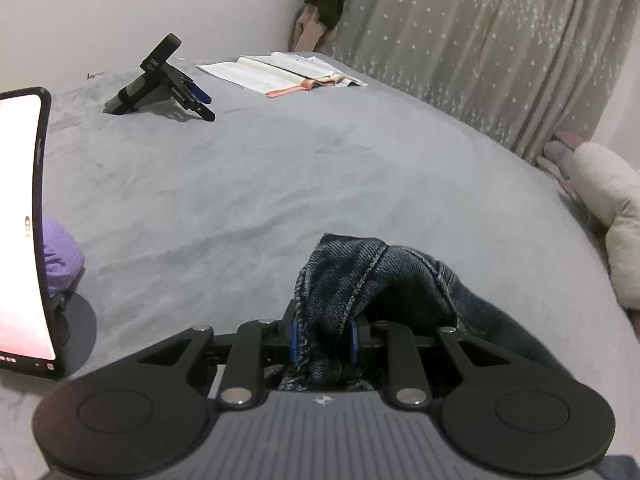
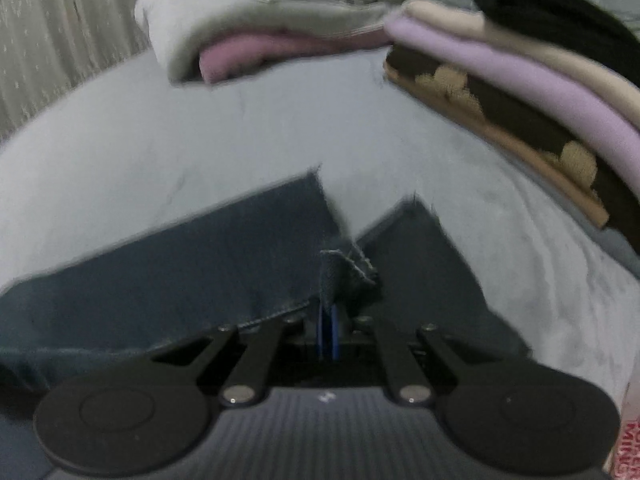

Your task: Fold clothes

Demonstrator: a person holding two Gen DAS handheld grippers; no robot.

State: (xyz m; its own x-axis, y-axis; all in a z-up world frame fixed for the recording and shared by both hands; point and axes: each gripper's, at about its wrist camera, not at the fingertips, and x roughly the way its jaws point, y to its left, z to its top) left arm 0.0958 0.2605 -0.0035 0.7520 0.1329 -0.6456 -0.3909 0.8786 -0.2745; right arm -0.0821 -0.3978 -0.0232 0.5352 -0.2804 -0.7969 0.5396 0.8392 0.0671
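Dark blue jeans (image 1: pixel 384 280) bunch up between the blue pads of my left gripper (image 1: pixel 324 338), which is shut on a thick fold of the denim with a stitched seam. In the right wrist view the jeans (image 2: pixel 180 280) lie spread on the grey bed cover (image 2: pixel 240 140), both legs pointing away. My right gripper (image 2: pixel 329 336) is shut on a thin hem edge of the denim, which sticks up between its pads. This view is blurred by motion.
Folded clothes stand in two stacks, a grey and pink one (image 2: pixel 260 32) and a lilac, beige and brown one (image 2: pixel 520 92). On the bed lie a spare black gripper (image 1: pixel 160 80), an open book (image 1: pixel 280 72), a phone on a stand (image 1: pixel 24 224), a purple garment (image 1: pixel 60 256) and a plush toy (image 1: pixel 608 208). A curtain (image 1: pixel 480 48) hangs behind.
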